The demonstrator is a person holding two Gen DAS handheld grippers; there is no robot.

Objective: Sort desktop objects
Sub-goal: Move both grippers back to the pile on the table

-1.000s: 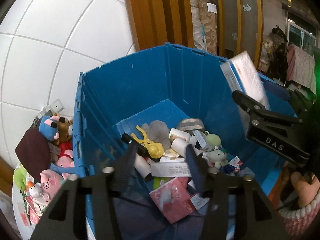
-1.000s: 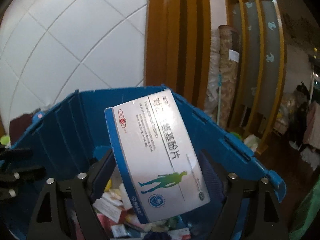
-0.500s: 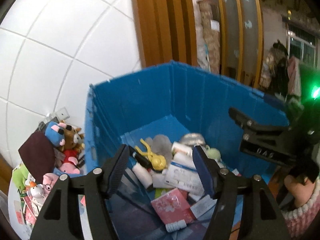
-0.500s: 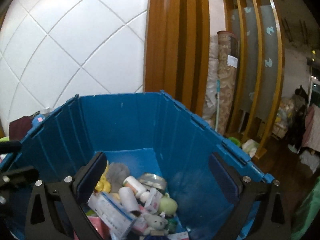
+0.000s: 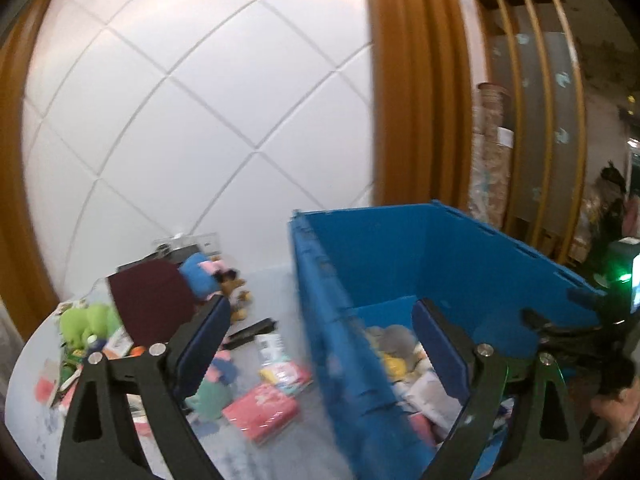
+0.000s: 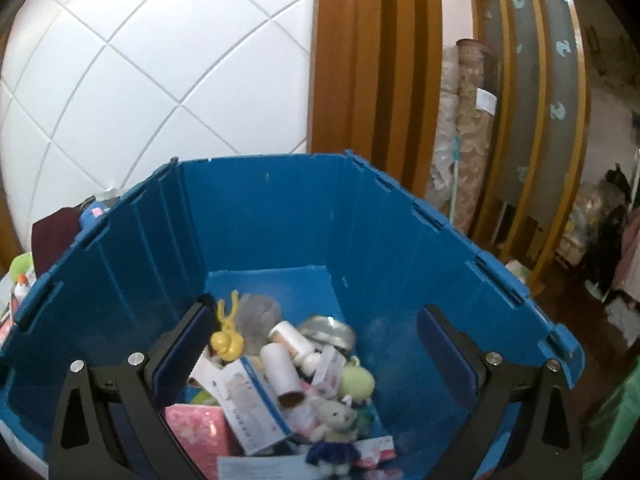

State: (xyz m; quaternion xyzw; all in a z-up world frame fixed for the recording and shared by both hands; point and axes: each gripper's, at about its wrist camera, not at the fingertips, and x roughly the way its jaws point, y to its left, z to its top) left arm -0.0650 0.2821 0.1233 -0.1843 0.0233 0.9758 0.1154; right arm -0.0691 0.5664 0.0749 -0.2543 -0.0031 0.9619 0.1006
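Note:
A big blue bin (image 6: 280,216) holds several small things: a white and blue medicine box (image 6: 248,404), a yellow toy (image 6: 226,340), white rolls and a small grey plush. My right gripper (image 6: 316,312) hovers over the bin, open and empty. My left gripper (image 5: 322,312) is above the bin's (image 5: 460,252) left wall. Its jaws are opening with nothing held between them. Left of the bin, the white table (image 5: 276,280) carries a pink packet (image 5: 260,406), a green plush (image 5: 86,320), a blue plush (image 5: 198,266) and a dark red cloth (image 5: 152,300).
A white tiled wall (image 5: 180,120) rises behind the table, with a wooden pillar (image 6: 372,80) beside it. Rolled fabrics (image 6: 472,128) and a slatted screen stand at the back right. A hand in a pink knitted sleeve (image 5: 616,428) shows at the left wrist view's right edge.
The medicine box left my right gripper and now lies in the bin; those jaws spread wider. My left gripper swung left and up toward the table, and its jaws widened.

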